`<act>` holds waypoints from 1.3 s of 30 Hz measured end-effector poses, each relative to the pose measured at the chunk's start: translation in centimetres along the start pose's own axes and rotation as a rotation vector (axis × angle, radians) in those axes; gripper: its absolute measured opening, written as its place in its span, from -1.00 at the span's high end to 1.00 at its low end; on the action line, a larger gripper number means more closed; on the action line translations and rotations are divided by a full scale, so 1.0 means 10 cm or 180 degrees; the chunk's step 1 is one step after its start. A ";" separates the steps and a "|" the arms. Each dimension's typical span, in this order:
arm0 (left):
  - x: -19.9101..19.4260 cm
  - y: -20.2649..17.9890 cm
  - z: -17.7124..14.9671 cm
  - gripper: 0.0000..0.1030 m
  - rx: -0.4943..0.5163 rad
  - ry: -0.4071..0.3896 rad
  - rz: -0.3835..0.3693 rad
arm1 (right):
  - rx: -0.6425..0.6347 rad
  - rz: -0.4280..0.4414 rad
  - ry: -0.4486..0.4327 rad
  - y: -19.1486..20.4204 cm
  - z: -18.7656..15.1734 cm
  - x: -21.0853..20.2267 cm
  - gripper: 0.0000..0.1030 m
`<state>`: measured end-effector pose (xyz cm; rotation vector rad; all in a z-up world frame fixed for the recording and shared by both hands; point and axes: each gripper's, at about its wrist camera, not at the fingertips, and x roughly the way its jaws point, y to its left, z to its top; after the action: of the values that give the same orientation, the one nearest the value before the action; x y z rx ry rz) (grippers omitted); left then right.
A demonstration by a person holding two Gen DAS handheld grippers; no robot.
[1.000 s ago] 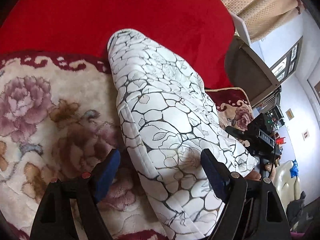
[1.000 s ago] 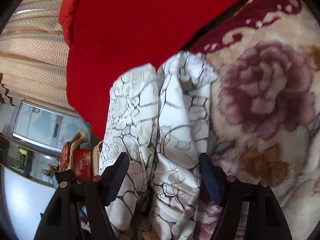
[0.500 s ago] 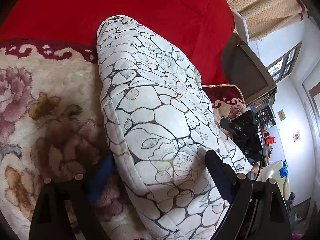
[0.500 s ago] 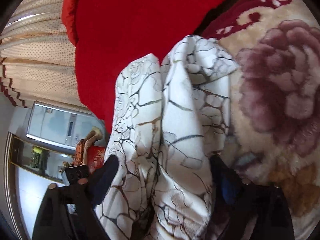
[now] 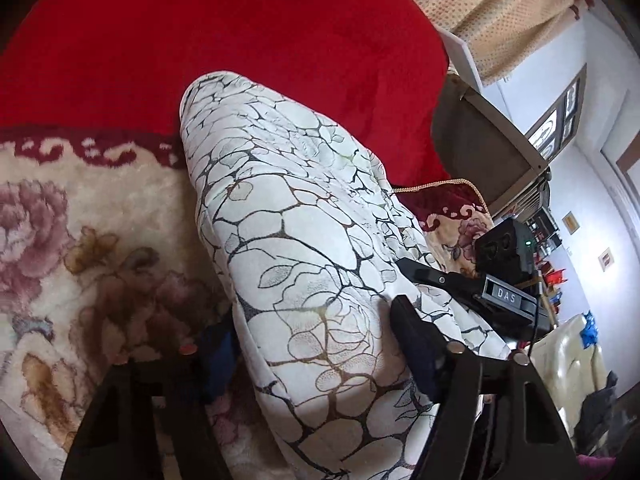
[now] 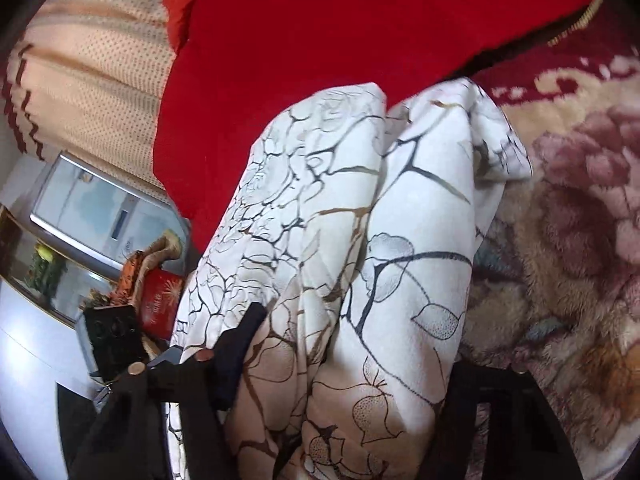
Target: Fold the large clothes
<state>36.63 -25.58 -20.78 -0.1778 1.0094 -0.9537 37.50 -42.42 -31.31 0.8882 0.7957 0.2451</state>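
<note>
The white patterned garment (image 5: 304,264) is clamped between the jaws of the left gripper (image 5: 316,344); it is likewise pinched by the right gripper (image 6: 344,364). It is held over the floral blanket (image 5: 80,240), near the red cushion (image 5: 240,40).

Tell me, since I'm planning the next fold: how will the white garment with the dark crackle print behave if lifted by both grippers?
The white crackle-print garment will probably sag between the left gripper and right gripper, since it creases softly. It looks fairly thick, so folds may spring open. The plush floral blanket likely drags on it.
</note>
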 end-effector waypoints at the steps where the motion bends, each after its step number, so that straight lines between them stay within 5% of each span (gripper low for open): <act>1: -0.01 -0.02 0.00 -0.34 0.0037 -0.0026 0.0029 | -0.0087 -0.0052 -0.0020 0.07 -0.01 0.00 -0.22; 19: -0.95 -0.10 -0.16 -0.29 0.0558 -0.0782 0.0614 | -0.1025 0.0071 -0.0346 1.12 -0.24 0.08 -0.06; 23: -0.96 0.03 -0.26 -0.29 0.0510 -0.0594 0.0742 | -0.1101 0.0096 -0.0259 1.19 -0.33 0.19 -0.05; 29: -0.66 0.59 -0.37 -0.42 -0.0033 0.0068 0.1001 | -0.0837 -0.0025 0.0172 0.97 -0.43 0.46 -0.08; 32: -0.77 0.70 -0.36 -0.44 -0.0183 0.0078 0.0912 | -0.0763 -0.0054 0.0286 0.94 -0.43 0.47 -0.25; 39: -0.97 0.25 -0.39 -0.43 0.0444 -0.0235 0.1396 | -0.1190 -0.0535 0.0032 1.17 -0.42 -0.03 -0.31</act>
<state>33.25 -15.75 -18.08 0.1222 0.8629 -0.6081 35.74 -32.71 -23.73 0.4664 0.7966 0.2403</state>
